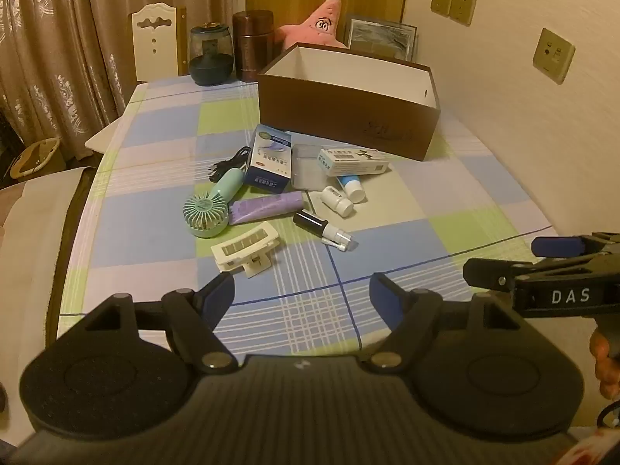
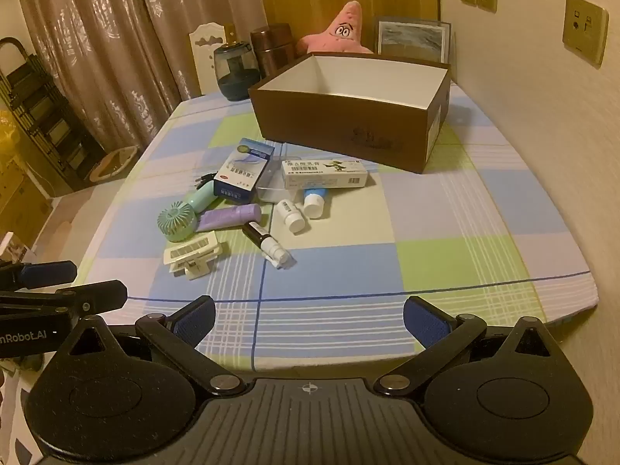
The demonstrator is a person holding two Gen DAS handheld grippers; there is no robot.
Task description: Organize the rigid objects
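Brown cardboard box (image 2: 348, 131) with white inside stands open at the far middle of the checked blue-green-white tablecloth (image 2: 445, 213); the inner walls that show are bare, floor hidden by the near wall. Loose clutter lies just in front of the box, all outside it: blue-and-white carton (image 2: 244, 170) leaning on a clear plastic tray (image 2: 271, 190), long white medicine carton (image 2: 325, 173) across the tray's far edge, blue-white tube with white cap (image 2: 314, 201) and small white pill bottle (image 2: 291, 215) side by side below it. Lilac squeeze tube (image 2: 228, 217) touches the mint-green handheld fan (image 2: 178, 223); black cable (image 1: 228, 166) behind the fan handle. Black-and-white spray pen (image 2: 267, 246) lies diagonal, cream rectangular hair claw clip (image 2: 193, 255) nearest of all.

Left gripper (image 1: 302, 294) jaws spread wide, nothing between the blue pads, above bare cloth just short of the clip. Right gripper (image 2: 310, 319) likewise fully spread, empty, over the near table edge, touching nothing. The two grippers sit side by side.

Behind the box: pink star plush toy (image 2: 347, 31), framed picture (image 2: 410, 38), copper canister (image 2: 273, 50), dark glass jar (image 2: 234, 73).
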